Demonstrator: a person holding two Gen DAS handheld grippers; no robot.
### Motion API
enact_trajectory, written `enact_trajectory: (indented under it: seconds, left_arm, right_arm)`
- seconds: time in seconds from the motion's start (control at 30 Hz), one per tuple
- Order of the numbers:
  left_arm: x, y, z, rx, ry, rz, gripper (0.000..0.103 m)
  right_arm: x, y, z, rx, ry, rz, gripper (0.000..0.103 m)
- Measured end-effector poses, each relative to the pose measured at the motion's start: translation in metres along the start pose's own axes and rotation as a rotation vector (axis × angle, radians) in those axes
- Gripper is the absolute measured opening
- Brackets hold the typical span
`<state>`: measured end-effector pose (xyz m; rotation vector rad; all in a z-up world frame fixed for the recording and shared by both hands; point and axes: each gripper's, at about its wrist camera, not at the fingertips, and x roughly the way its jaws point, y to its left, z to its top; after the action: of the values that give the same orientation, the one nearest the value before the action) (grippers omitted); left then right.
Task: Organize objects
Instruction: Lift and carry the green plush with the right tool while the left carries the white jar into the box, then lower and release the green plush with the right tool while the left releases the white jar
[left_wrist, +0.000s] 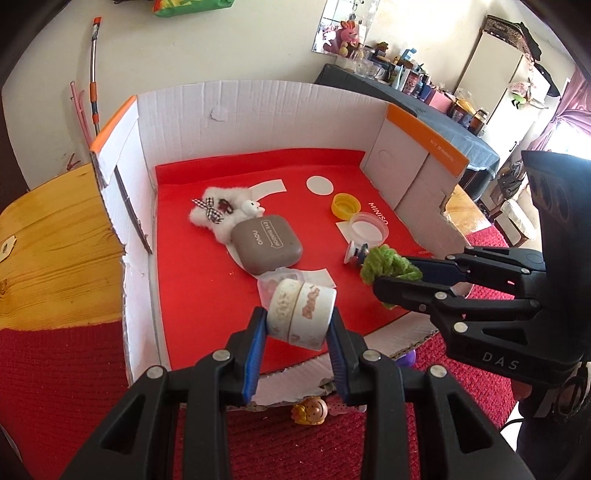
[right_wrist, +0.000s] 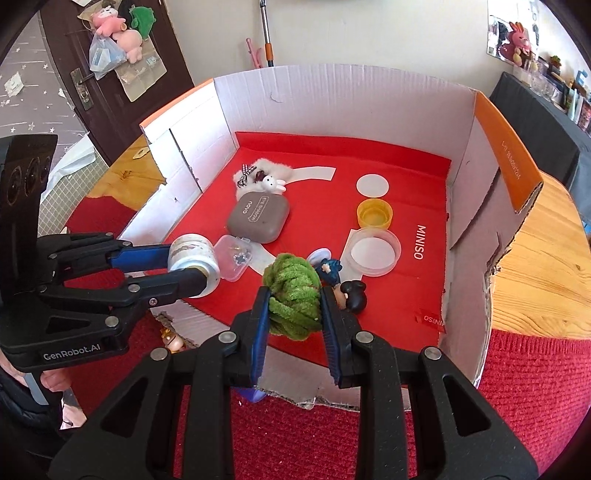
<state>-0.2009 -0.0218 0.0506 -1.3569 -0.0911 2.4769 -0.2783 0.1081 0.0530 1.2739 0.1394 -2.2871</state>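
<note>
My left claw (left_wrist: 297, 325) is pinching a small roll of patterned tape (left_wrist: 301, 317) between its blue pads, holding it over the near edge of the cardboard box (left_wrist: 258, 107). In the right wrist view the same left claw (right_wrist: 192, 267) reaches in from the left with the tape (right_wrist: 194, 258) gripped at its tip, just beside a small clear plastic case (right_wrist: 234, 258) lying on the box's red lining (right_wrist: 406, 177).

My right claw (right_wrist: 295, 306) is clamped on a fuzzy green bundle (right_wrist: 293, 291), which bulges out above the pads. From the left wrist view that right claw (left_wrist: 397, 275) comes in from the right with the green bundle (left_wrist: 388, 266) over the near right part of the box.

Inside the box I see a grey eye shadow case (left_wrist: 266, 246) near the middle, touching a white fluffy hair clip (left_wrist: 221, 212) behind it. Toward the right lie a yellow cap (left_wrist: 346, 205) and, just in front of it, a clear round lid (left_wrist: 369, 229). A small dark figurine (right_wrist: 351, 293) rests just right of the green bundle.

The box sits on a wooden worktop (left_wrist: 55, 240) with a red knitted cloth (left_wrist: 55, 369) under its near side. A small orange toy (left_wrist: 310, 410) lies on the cloth just outside the box's torn front edge.
</note>
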Motion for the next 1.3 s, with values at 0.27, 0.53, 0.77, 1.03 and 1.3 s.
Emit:
enact_trajectory:
  seconds: [0.27,0.53,0.77,1.03,1.3]
  left_arm:
    - [0.008,-0.002,-0.005,0.035,0.07,-0.029,0.033]
    - [0.017,0.002,0.004,0.022,0.051,-0.001,0.033]
    - [0.023,0.007,0.013,0.002,0.027,0.012,0.032]
    - [0.027,0.011,0.018,-0.017,-0.003,0.021,0.032]
    - [0.029,0.013,0.014,-0.026,-0.008,0.018,0.032]
  right_arm:
    - [0.012,-0.001,0.003,-0.01,0.041,0.011,0.025]
    - [0.02,-0.003,0.002,-0.005,0.06,0.01,0.025]
    - [0.023,-0.009,0.003,0.011,0.061,-0.008,0.025]
    - [0.023,-0.021,0.002,0.039,0.045,-0.056,0.025]
    - [0.023,-0.018,0.0,0.043,0.028,-0.092,0.025]
